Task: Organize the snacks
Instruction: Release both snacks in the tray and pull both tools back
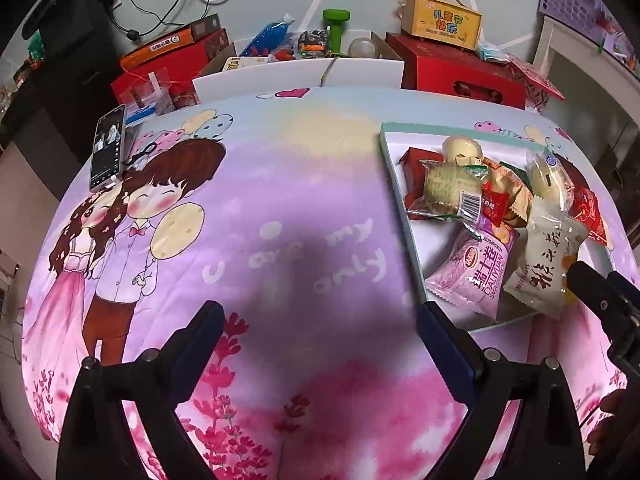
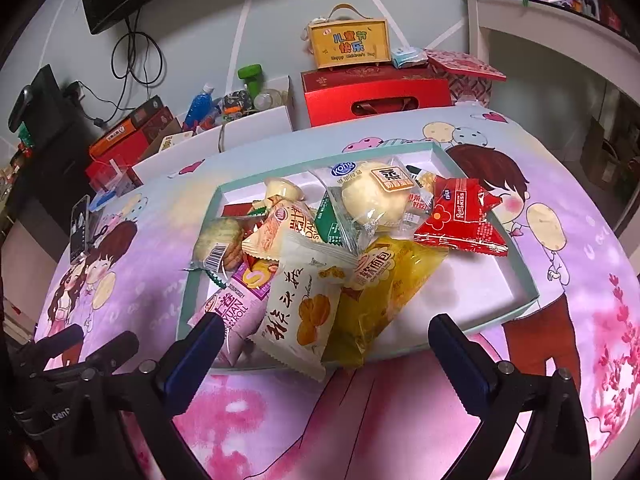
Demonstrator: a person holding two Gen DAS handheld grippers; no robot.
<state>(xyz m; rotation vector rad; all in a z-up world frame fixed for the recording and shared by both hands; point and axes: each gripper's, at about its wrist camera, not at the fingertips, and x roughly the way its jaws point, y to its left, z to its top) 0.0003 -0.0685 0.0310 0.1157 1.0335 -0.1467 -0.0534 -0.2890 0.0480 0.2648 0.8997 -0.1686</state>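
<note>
Lying in a loose heap, the wrapped snacks filled the shallow white cardboard tray with a pale green rim (image 2: 524, 300), which rested on the printed purple and pink cartoon cloth (image 1: 280, 184). Near the front edge of the tray were a cream plastic packet with black brush characters (image 2: 296, 320), a lilac Swiss-roll packet (image 2: 236, 312) just to its left, and a yellow soft-bread bag (image 2: 384, 296) touching its right side. Farther back in the tray, a clear packet with a round pale bun (image 2: 372, 200) lay on top of the others, and a red Rose Kiss packet (image 2: 460, 220) lay at the right side. The cream packet hung a little over the front rim.

The right gripper (image 2: 324, 344) hovered just before the front rim of the tray, its blue fingers wide apart and holding nothing. The left gripper (image 1: 320, 328) was also spread apart and empty, over bare cloth to the left of the tray.

Such a heap would fit both snacks waiting to be sorted out of the tray and snacks already gathered into it, so I could not decide the step. If a packet was to be taken, the thin slippery wrappers overlapped, and the fingers would need to close on one edge only.
</note>
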